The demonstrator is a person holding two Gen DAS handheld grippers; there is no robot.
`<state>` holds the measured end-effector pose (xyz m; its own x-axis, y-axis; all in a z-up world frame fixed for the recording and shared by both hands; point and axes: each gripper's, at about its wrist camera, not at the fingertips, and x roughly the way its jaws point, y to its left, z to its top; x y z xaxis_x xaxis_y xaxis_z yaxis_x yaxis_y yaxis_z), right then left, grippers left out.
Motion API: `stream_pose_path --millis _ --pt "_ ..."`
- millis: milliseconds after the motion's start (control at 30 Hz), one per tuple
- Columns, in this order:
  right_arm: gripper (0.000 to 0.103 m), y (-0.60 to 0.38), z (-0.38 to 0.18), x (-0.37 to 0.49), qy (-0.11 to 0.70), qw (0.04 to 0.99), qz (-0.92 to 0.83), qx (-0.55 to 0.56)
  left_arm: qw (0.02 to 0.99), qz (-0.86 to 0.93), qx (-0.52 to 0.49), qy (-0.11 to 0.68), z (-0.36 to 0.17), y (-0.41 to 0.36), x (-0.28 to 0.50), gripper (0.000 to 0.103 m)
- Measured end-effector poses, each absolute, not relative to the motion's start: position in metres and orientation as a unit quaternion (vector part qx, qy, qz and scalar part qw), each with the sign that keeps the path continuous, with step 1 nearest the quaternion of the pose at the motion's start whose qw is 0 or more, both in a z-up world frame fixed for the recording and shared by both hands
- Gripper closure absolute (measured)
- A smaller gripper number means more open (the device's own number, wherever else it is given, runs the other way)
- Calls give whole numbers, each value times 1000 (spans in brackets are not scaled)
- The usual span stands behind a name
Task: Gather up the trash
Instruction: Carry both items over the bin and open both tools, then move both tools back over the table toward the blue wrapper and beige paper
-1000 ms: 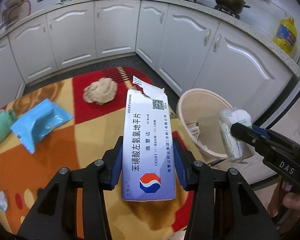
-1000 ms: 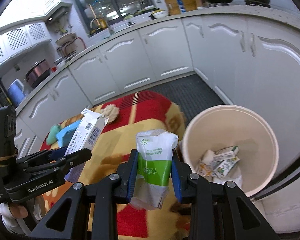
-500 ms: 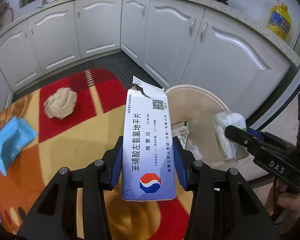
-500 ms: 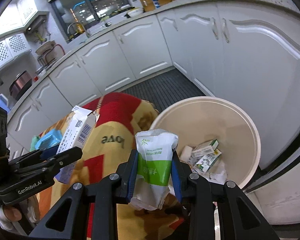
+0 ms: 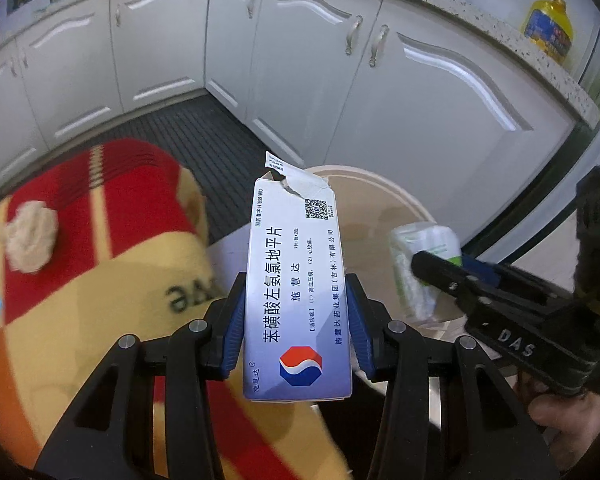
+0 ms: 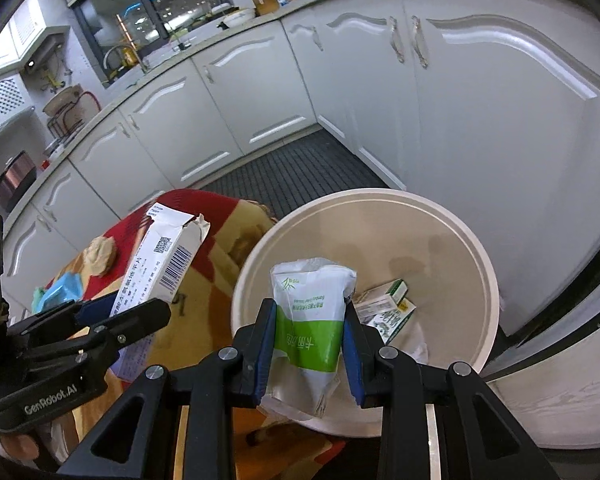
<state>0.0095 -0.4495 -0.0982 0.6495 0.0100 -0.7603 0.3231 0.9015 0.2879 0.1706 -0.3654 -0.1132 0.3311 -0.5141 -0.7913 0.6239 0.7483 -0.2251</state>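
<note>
My left gripper is shut on a torn white and blue medicine box, held at the near rim of the cream trash bin. My right gripper is shut on a green and white tissue pack, held over the near part of the bin. Small cartons lie at the bin's bottom. The box also shows in the right wrist view, and the tissue pack in the left wrist view.
The table with a red and yellow cloth holds a crumpled beige paper wad, a blue packet and a green item. White kitchen cabinets stand behind the bin. A yellow oil bottle sits on the counter.
Both grippers have moved forward and right, away from the table toward the bin, each still holding its item. The tissue pack now hangs over the bin.
</note>
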Motion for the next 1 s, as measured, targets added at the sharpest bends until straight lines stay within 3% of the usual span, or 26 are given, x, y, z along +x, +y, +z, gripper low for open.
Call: stream_pose_path --millis 67,100,133,200,700,867,1000 --pt "66 -454 -100 11 410 884 -102 199 808 -352 48 470 -120 -370 176 57" --pt "55 -455 -100 11 410 884 -107 198 806 -352 45 473 -121 -371 176 53" --pt "52 -456 -100 10 407 885 -108 200 803 -355 42 477 -124 -372 178 50" --pt "52 -457 -100 7 406 885 -107 202 803 -356 42 477 -126 -372 177 45" --pt "51 -428 -104 6 421 884 -83 188 832 -326 62 445 -109 -333 165 45" --pt "43 -412 -96 4 416 889 -74 180 847 -306 69 428 -102 -312 159 45" --pt "43 -395 -89 8 413 892 -64 170 856 -294 68 419 -97 -296 155 45"
